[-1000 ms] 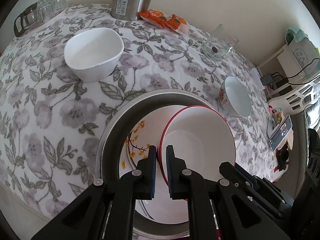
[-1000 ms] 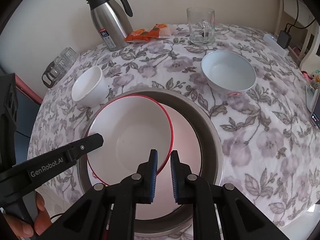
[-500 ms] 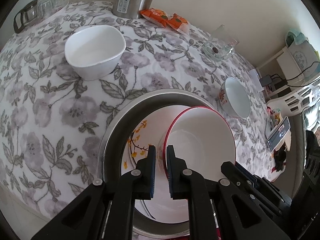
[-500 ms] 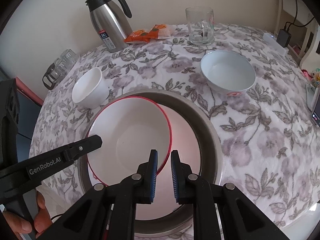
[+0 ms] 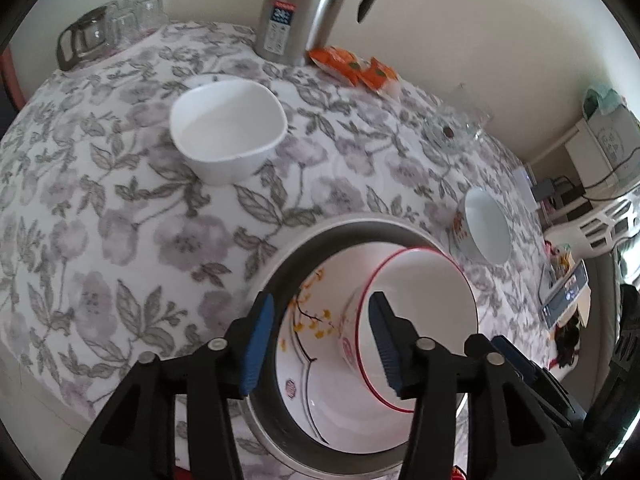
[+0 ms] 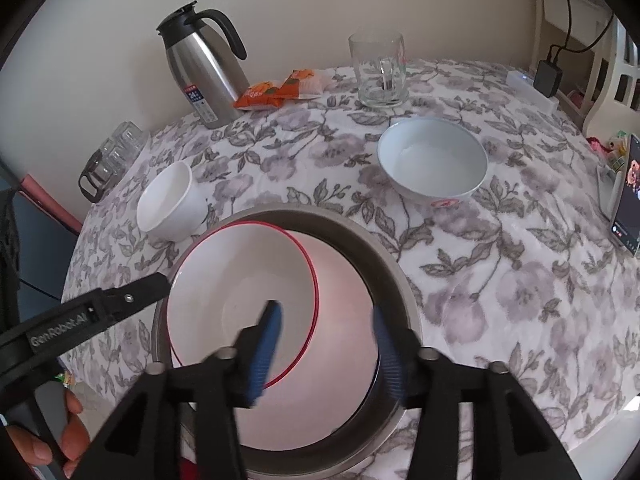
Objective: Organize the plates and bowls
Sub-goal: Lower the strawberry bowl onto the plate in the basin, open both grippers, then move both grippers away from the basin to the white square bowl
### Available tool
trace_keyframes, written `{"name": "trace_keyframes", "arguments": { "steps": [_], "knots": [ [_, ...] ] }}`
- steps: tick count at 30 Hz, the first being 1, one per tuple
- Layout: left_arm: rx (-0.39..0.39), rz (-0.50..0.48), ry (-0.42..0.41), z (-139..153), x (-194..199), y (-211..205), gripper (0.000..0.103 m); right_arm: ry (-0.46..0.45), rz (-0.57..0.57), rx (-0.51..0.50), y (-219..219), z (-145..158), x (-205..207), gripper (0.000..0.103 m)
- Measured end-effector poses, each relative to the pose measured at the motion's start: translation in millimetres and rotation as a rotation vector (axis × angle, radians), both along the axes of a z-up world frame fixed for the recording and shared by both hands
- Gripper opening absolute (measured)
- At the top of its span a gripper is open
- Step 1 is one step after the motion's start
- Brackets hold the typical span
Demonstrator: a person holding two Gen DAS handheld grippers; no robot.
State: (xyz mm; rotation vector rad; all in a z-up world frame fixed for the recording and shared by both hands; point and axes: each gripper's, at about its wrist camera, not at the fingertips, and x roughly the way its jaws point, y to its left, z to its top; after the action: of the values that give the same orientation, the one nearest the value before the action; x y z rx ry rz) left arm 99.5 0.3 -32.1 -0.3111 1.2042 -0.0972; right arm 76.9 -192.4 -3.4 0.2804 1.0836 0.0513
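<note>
A red-rimmed white bowl (image 5: 424,312) (image 6: 240,300) lies inside a big steel basin (image 5: 320,240) (image 6: 384,280), on a flower-painted plate (image 5: 312,320). My left gripper (image 5: 318,344) is open, its fingers on either side of the bowl's left rim. My right gripper (image 6: 328,348) is open, its fingers on either side of the bowl's right rim. A plain white bowl (image 5: 228,132) (image 6: 170,208) sits on the cloth to the far left. A white bowl with a red mark (image 5: 484,232) (image 6: 432,160) sits to the right.
A steel thermos jug (image 6: 204,68) (image 5: 304,4), orange snack packets (image 6: 280,88), a glass mug (image 6: 378,72) and small glasses in a rack (image 6: 112,156) stand at the back of the flowered tablecloth (image 6: 520,280). A phone (image 6: 626,196) leans at the right edge.
Both grippers have opened and let go of the red-rimmed bowl, which now rests in the basin. Both have drawn back a little.
</note>
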Motion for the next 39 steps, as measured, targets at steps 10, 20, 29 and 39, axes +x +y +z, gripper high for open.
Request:
{"name": "trace_keyframes", "arguments": {
  "steps": [10,20,29,39],
  "knots": [
    [0.072,0.053,-0.001,-1,1,8,0.067,-0.01,-0.027,0.001,-9,-2,1,0.08],
    [0.112,0.108,-0.004,-6,2,17,0.088,0.01,-0.071,0.021,-19,-9,1,0.1],
    [0.132,0.163,-0.024,-5,1,28,0.1,-0.023,-0.074,0.011,-18,-4,-1,0.103],
    [0.136,0.185,-0.036,-3,1,32,0.1,-0.052,-0.075,-0.013,-16,0,-1,0.103]
  ]
}}
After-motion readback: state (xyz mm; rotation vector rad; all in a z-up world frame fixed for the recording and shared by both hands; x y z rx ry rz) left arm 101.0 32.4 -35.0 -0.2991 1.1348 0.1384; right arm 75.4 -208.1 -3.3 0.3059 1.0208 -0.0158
